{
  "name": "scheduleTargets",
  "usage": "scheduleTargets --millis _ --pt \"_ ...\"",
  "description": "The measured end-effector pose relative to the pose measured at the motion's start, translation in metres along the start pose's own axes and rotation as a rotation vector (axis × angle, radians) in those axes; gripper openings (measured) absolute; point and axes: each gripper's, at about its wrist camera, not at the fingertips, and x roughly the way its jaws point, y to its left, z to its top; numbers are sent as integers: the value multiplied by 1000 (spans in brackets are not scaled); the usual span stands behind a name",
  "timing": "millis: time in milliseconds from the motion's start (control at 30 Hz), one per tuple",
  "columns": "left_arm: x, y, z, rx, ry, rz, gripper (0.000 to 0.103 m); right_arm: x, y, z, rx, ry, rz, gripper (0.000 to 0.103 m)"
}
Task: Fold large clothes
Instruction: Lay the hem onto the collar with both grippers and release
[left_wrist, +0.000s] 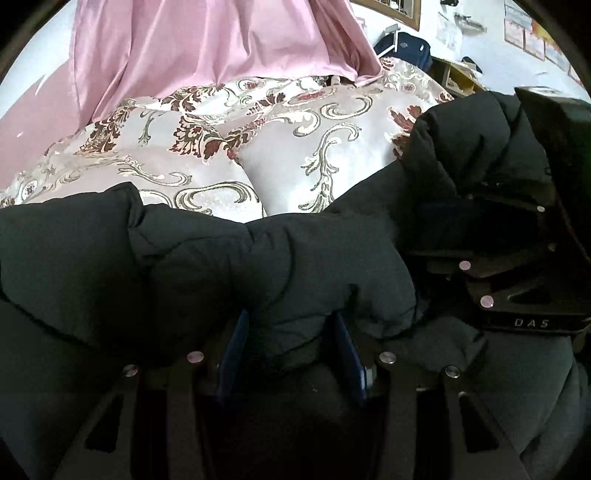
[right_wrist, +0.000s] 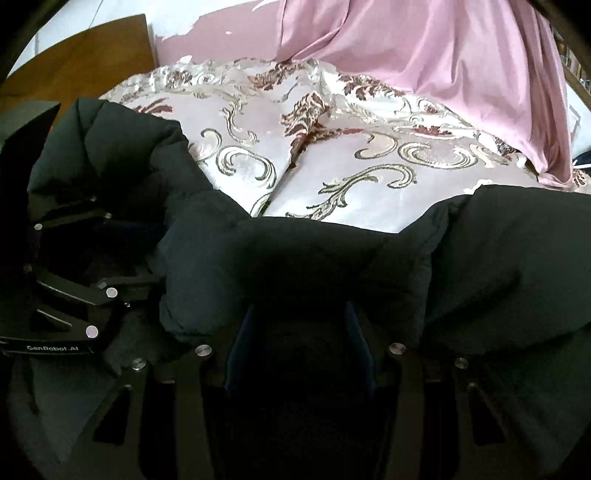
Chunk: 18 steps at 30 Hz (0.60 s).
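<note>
We see a black padded jacket (left_wrist: 207, 258) bunched up on a bed, lying on the near side of the floral bedspread (left_wrist: 236, 155), which we use as the landmark here. The left gripper (left_wrist: 291, 332) has its blue pads (left_wrist: 236, 343) clamped on a thick puffy fold of the jacket, fabric filling the gap between the jaws, so it is gripping the jacket. The right gripper (right_wrist: 299, 332) is the same story in its own view: blue pads (right_wrist: 360, 343) on either side of a quilted fold, closed on the jacket. In the left view the right gripper also sits at the right edge, just beside the bedspread's near right corner, sunk into the jacket (we read "DAS" on its body). In the right view the left gripper shows at the left edge, lettered "GenRobot.AI". Beyond the bedspread hangs a pink satin curtain (right_wrist: 424, 62), touching its far edge. Left of the bedspread in the right view stands a brown wooden board (right_wrist: 85, 62).
</note>
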Motion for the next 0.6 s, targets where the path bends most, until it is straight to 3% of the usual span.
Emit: scheduleTargets --millis 267,367,433,533,600 --pt "-22 -1 -13 -57 -58 10 49 -23 5 -7 -2 -64 -49 46" --pt "-34 1 -23 -99 -93 -11 57 -32 5 -11 19 -61 -72 47" --pt "-47 6 -32 -141 -131 -43 66 -42 4 -16 39 -69 -71 51" --pt "-66 11 -46 -206 -166 -50 68 -58 -2 -23 95 -93 -60 57" --pt "-80 10 -54 -238 -184 -33 70 -72 -4 -30 133 -121 -55 72"
